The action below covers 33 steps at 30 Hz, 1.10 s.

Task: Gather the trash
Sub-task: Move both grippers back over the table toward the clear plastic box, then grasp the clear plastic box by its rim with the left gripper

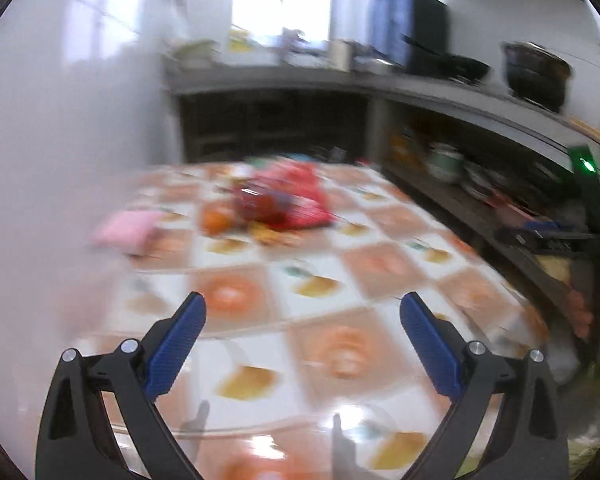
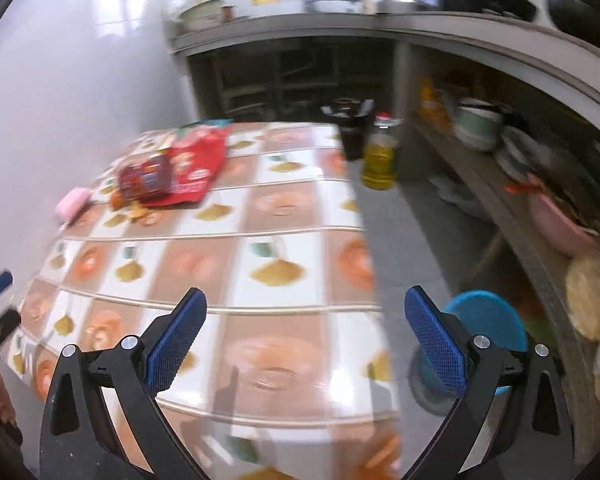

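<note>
Over table (image 2: pixel 260 216), patterned cloth, both views blurred. Far end: red bag (image 2: pixel 196 160), dark-red packet (image 2: pixel 146 178) on it, pink block (image 2: pixel 73 201) left near wall, orange scraps (image 2: pixel 140 210) just beside packet. Left gripper (image 1: pixel 302 330) jaws wide apart, empty. Right gripper (image 2: pixel 306 326) same, nothing between. Blue bin (image 2: pixel 488 320) on floor, right of table.
</note>
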{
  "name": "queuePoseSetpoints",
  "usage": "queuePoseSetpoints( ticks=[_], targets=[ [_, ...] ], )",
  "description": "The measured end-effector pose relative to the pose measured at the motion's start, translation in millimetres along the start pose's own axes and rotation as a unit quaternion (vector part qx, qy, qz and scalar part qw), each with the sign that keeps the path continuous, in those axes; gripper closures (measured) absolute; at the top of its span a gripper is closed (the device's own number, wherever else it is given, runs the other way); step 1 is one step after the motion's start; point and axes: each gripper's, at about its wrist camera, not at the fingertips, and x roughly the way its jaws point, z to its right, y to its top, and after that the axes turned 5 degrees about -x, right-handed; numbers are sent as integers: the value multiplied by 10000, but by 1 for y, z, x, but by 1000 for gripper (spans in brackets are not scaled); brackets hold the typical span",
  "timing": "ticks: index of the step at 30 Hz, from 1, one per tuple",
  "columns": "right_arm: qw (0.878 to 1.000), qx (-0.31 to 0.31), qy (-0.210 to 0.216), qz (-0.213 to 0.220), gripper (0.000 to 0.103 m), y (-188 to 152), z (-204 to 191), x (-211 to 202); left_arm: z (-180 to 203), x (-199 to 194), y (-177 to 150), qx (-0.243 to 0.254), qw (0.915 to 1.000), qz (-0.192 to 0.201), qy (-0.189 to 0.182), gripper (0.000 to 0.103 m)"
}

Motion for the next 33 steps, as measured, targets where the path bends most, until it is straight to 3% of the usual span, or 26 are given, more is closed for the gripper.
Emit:
queuePoseSetpoints(
  ticks=[2,3,5,10,15,23,29,33],
  targets=[
    [9997,-77,203,-106,8,4,-15,7,-18,0,7,-93,9981,172,583,5],
    [9992,-135,330,-187,8,6,-23,13,-31,6,12,-163,9942,192,1046,5],
    [9984,-205,459,-272,8,9,-37,17,-55,22,21,-381,9856,0,1650,5],
    [9966,-363,677,-312,8,12,-61,21,-105,65,31,-1113,9695,-669,2081,5],
    [9958,-204,765,-453,8,6,-56,25,-122,89,19,-1268,9607,-1205,2155,5],
    [9928,167,1015,-608,8,-1,-39,35,-137,107,16,-1578,9574,-1446,1939,5],
    [9924,257,1040,-605,8,-7,-31,34,-140,118,21,-1529,9605,-1517,1762,6],
    [9928,290,998,-594,8,-8,-25,30,-125,118,18,-1258,9685,-1617,1417,7]
  ],
)
